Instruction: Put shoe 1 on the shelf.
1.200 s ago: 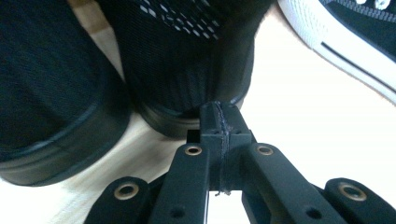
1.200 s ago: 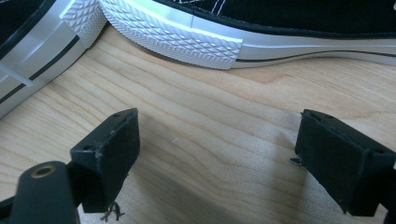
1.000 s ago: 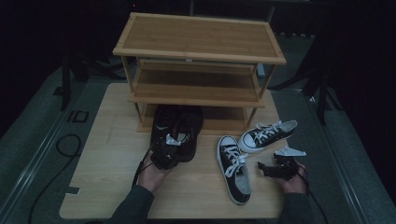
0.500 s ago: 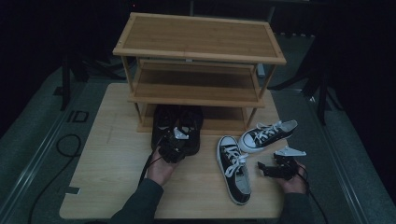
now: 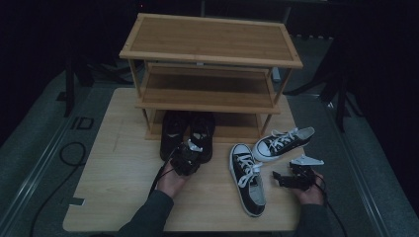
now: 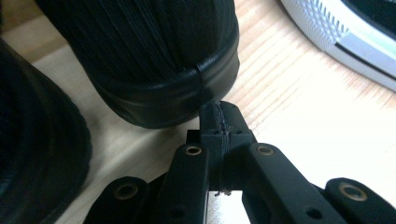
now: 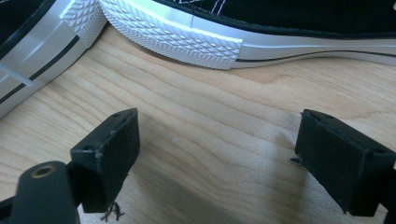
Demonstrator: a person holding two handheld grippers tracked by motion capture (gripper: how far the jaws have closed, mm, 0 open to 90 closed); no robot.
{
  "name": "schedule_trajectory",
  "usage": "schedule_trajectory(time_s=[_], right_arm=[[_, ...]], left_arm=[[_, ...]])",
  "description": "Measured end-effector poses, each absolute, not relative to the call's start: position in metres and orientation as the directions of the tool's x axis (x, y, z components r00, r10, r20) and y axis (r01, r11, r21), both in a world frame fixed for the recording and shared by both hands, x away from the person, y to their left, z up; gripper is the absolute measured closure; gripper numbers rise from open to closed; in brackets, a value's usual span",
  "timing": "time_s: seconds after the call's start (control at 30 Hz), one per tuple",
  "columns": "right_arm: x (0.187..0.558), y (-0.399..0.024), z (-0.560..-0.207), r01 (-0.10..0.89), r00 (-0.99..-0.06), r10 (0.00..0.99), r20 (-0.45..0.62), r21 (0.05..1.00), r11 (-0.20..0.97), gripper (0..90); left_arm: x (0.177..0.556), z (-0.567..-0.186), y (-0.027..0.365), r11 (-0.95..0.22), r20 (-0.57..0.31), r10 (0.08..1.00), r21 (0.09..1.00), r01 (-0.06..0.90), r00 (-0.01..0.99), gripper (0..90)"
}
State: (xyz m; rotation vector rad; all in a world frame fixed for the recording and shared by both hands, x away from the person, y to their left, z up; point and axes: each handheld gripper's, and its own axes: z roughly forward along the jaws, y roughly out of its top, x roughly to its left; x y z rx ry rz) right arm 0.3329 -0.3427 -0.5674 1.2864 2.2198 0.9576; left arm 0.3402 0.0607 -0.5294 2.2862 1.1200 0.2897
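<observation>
A pair of black shoes (image 5: 188, 131) stands with its toes under the bottom shelf of a wooden shoe rack (image 5: 210, 54). My left gripper (image 5: 186, 159) is shut with nothing between its jaws. In the left gripper view its tip (image 6: 222, 112) touches the heel of the right black shoe (image 6: 154, 56), and the other black shoe (image 6: 37, 154) lies to the left. My right gripper (image 5: 281, 178) rests open on the table beside two black-and-white sneakers (image 5: 249, 177) (image 5: 284, 140). Between its pads (image 7: 219, 121) there is bare wood, with a sneaker sole (image 7: 187, 37) just beyond.
The rack has three shelves and stands at the back of the light wooden table (image 5: 123, 163). A cable (image 5: 71, 153) lies on the grey floor to the left. Bare table lies front left of the black shoes.
The left hand and gripper have moved forward toward the rack, and the black shoes have slid farther under the bottom shelf. The right gripper and the sneakers have stayed put.
</observation>
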Motion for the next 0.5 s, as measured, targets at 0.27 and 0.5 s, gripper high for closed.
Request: schedule_trajectory(time_s=[0.27, 0.5], right_arm=[[0.333, -0.343, -0.567, 0.594, -0.496, 0.868, -0.002, 0.729, 0.341, 13.9], [0.333, -0.343, -0.567, 0.594, -0.496, 0.868, -0.002, 0.729, 0.342, 13.9]], left_arm=[[0.342, -0.537, 0.055, -0.525, -0.017, 0.769, 0.552, 0.648, 0.639, 89.4], [0.35, -0.533, 0.052, -0.528, 0.007, 0.776, 0.554, 0.644, 0.631, 89.4]])
